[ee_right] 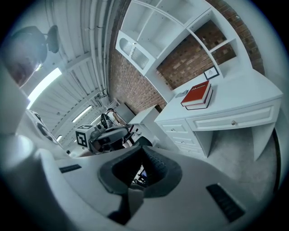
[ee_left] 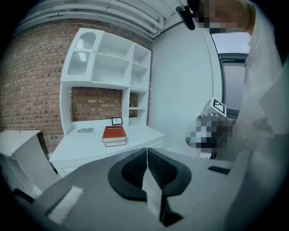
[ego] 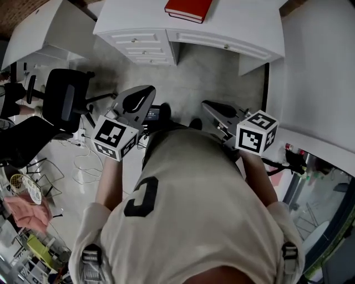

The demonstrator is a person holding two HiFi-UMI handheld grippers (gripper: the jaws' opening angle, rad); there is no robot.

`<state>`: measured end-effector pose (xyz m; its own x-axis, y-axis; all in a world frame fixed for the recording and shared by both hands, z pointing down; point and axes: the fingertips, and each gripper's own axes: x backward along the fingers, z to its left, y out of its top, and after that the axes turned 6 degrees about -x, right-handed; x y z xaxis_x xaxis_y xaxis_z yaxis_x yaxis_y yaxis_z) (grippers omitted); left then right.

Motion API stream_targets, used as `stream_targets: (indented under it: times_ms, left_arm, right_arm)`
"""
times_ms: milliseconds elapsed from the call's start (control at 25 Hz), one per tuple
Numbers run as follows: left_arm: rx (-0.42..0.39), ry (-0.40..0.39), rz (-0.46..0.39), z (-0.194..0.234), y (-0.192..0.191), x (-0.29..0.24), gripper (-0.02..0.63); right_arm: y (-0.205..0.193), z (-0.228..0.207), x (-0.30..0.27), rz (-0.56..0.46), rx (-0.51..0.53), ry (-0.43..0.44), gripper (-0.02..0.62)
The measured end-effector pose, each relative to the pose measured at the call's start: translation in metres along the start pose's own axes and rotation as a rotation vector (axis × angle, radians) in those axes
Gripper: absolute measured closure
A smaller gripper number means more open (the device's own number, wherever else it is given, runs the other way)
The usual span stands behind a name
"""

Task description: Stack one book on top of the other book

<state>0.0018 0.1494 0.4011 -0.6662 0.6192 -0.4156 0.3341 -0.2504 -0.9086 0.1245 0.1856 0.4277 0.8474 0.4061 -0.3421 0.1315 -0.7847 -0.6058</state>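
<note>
1. Head view: the left gripper (ego: 148, 90) and right gripper (ego: 209, 105) sit at mid-frame, well apart from the white worktop (ego: 238, 22) along the top edge. The red book (ego: 188, 8) lies on that worktop, top centre.
2. Left gripper view: the left gripper (ee_left: 147, 151) has its fingers pressed together with nothing between them. Left of centre, the red book (ee_left: 114, 133) lies flat on the lower book (ee_left: 116, 144), on the worktop (ee_left: 86, 144).
3. Right gripper view: the right gripper (ee_right: 142, 148) has its fingertips meeting and is empty. The red book (ee_right: 197, 94) rests on the lower book (ee_right: 202, 105) at the upper right, on the worktop (ee_right: 246, 92).
</note>
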Motion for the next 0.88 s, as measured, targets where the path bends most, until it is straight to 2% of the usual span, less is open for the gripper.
stream_targets:
  times_ms: [520, 680, 880]
  left_arm:
    - [0.015, 0.055, 0.084, -0.032, -0.009, 0.009, 0.598]
    - [0.028, 0.052, 0.092, -0.034, -0.012, 0.014, 0.598]
    - [0.022, 0.043, 0.09, -0.032, -0.012, 0.016, 0.598]
  right_arm:
    - [-0.032, 0.004, 0.016, 0.05, -0.036, 0.115, 0.589]
    - [-0.038, 0.012, 0.009, 0.085, -0.012, 0.132, 0.589]
    - [-0.036, 0.013, 0.003, 0.078, -0.026, 0.131, 0.589]
